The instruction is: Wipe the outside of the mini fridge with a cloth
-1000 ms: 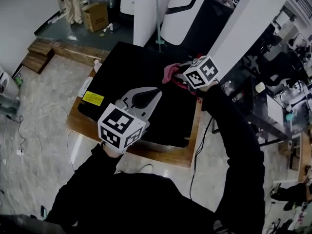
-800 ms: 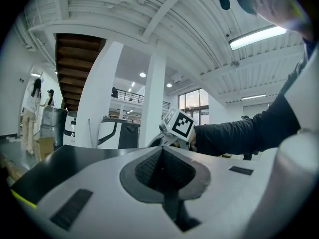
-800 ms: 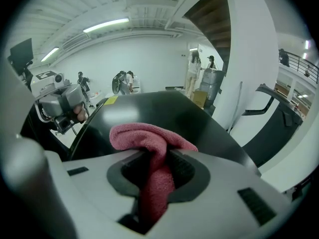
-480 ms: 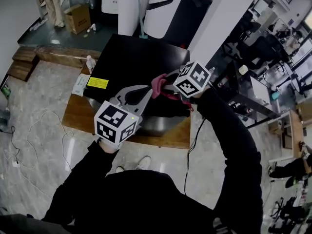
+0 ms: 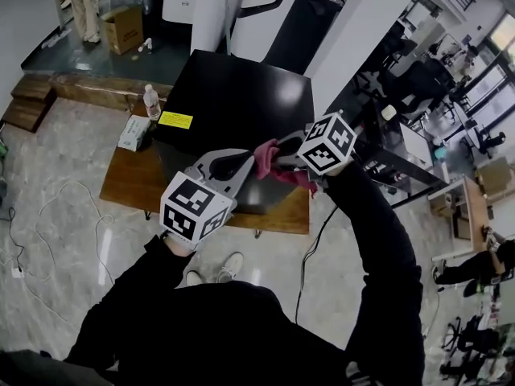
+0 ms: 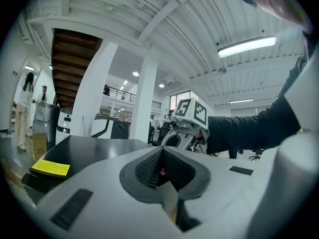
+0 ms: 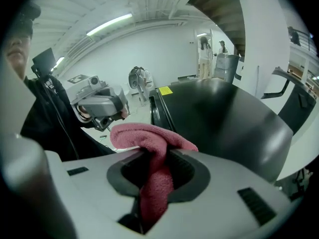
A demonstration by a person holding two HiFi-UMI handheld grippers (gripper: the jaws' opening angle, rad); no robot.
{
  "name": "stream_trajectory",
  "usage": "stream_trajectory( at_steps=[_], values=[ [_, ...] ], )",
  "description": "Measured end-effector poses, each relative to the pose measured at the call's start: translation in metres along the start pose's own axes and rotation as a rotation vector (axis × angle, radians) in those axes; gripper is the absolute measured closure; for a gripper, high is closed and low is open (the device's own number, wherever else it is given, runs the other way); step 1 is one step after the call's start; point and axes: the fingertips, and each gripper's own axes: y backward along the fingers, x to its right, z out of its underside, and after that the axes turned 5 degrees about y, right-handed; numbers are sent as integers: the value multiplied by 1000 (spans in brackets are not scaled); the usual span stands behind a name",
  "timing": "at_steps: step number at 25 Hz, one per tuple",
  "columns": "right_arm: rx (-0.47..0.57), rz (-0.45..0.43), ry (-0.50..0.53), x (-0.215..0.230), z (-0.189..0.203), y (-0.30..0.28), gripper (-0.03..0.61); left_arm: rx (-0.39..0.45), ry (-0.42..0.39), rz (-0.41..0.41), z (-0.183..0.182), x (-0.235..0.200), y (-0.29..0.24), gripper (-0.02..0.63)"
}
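The black mini fridge (image 5: 241, 95) stands on a low wooden platform (image 5: 129, 191), with a yellow label (image 5: 176, 120) on its top. My right gripper (image 5: 278, 156) is shut on a pink cloth (image 5: 265, 156) and holds it over the fridge's near right edge. In the right gripper view the cloth (image 7: 149, 136) bulges out of the jaws beside the fridge top (image 7: 219, 113). My left gripper (image 5: 233, 166) hovers just left of the cloth, shut on nothing. The left gripper view looks across the glossy fridge top (image 6: 84, 148) at the right gripper (image 6: 185, 128).
A water bottle (image 5: 150, 101) and a tissue pack (image 5: 132, 133) sit on the platform left of the fridge. A cardboard box (image 5: 122, 28) and a standing person (image 5: 80, 2) are at the far left. A cable (image 5: 48, 215) trails on the floor. Desks and chairs crowd the right.
The right gripper has drawn the cloth from the fridge top's right part toward its near edge. The left gripper stayed close beside it. The head view shifted.
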Motion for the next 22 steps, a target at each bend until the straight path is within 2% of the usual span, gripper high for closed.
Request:
stream_trajectory(
  at_steps=[2, 3, 7, 10, 15, 19, 22],
  values=[
    [79, 28, -21, -12, -3, 8, 489, 11, -5, 12, 2, 4, 4, 609],
    [142, 72, -30, -15, -5, 16, 488, 21, -6, 20, 2, 6, 5, 609],
    [431, 345, -78, -18, -5, 61, 486, 71, -12, 60, 1, 19, 4, 609],
    [599, 486, -160, -22, 13, 86, 485, 123, -8, 118, 3, 39, 1, 609],
    [790, 591, -269, -21, 48, 108, 484, 178, -36, 155, 0, 73, -16, 609],
    [868, 662, -284, -11, 76, 121, 483, 176, -43, 159, 13, 99, -42, 609],
    [915, 671, -295, 12, 101, 137, 483, 196, -17, 158, 15, 116, -72, 609]
  ],
)
